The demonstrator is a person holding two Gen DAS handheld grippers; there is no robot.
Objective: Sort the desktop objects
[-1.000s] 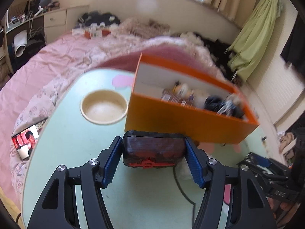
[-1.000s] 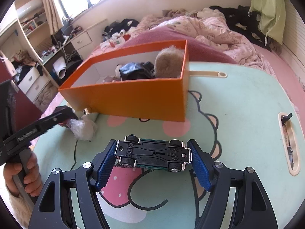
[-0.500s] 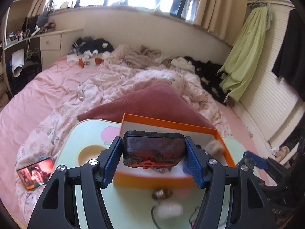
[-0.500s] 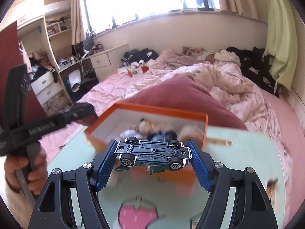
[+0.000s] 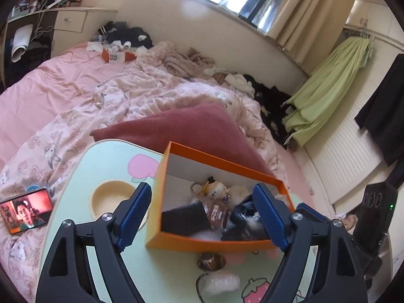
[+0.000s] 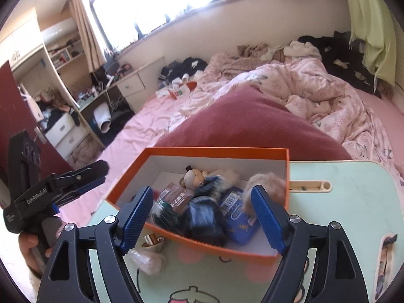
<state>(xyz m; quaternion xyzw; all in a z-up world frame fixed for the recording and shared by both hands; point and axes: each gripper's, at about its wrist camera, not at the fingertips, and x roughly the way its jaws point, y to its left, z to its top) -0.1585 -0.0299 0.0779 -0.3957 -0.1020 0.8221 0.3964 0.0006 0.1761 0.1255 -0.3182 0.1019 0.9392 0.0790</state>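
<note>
1. Two claws hang over one orange box (image 5: 202,242), and the left wrist view shows the left claw (image 5: 202,217) spread wide with nothing between its blue pads; its jaws have just been opening. A dark case (image 5: 185,218) lies blurred inside the box at the near-left corner, apparently just let go. Beside it in the box are a brown packet (image 5: 218,212), a small doll figure (image 5: 214,189) toward the far wall, and dark cloth (image 5: 247,224) at the near-right corner.

2. Still on the surface (image 5: 106,161) in front of the box's near wall are a small brown cup-like thing (image 5: 210,261) and a crumpled clear wrapper (image 5: 221,281). A round recess (image 5: 113,199) in the surface sits left of the box. A phone (image 5: 25,209) lies on the bed, further left of the box.

3. From the right wrist view, the right claw (image 6: 202,217) is likewise spread and bare, its jaws having just been opening. Below it, inside the box (image 6: 242,251), a blurred dark-blue toy car (image 6: 204,217) lies near the near wall, with a blue pack (image 6: 238,223) to its right and a tan fluffy ball (image 6: 267,184) at the right wall.

4. The left claw (image 6: 75,184) shows at the box's left end, held by a hand (image 6: 30,247). The cup-like thing (image 6: 152,241) and wrapper (image 6: 147,258) sit just outside the box's near-left corner.

5. Judged from this, most items are boxed; those two remain on the surface.
</note>
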